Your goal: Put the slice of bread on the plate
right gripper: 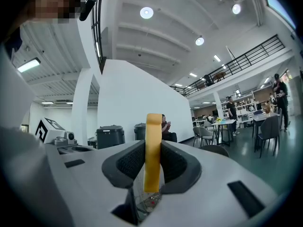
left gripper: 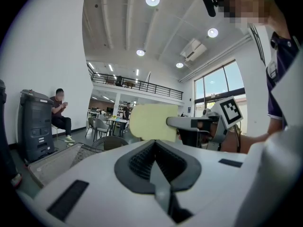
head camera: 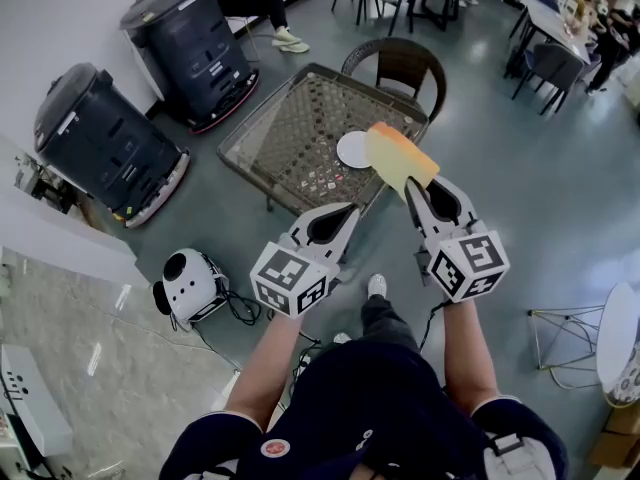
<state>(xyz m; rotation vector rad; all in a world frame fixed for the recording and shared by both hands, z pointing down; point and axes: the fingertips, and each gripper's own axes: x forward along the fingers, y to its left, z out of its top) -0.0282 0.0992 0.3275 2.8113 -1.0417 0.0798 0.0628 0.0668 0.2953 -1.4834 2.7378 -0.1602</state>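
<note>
Right claw [right gripper: 152,162] clamped on bread slice [right gripper: 153,150], edge-on, upright between pads.

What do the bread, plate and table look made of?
Bread: likely a foam or plastic prop, smooth, uniform yellow with an orange crust edge. Plate: plain white, matte, ceramic or plastic. Table: woven wicker-look top, possibly under glass.

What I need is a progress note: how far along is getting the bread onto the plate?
Done: the slice of bread is picked up, clamped in the right tool. In hand: it hangs in the air, not yet on the white plate on the mesh table. Left: lower it onto the plate and release. The left tool is shut and empty.
</note>
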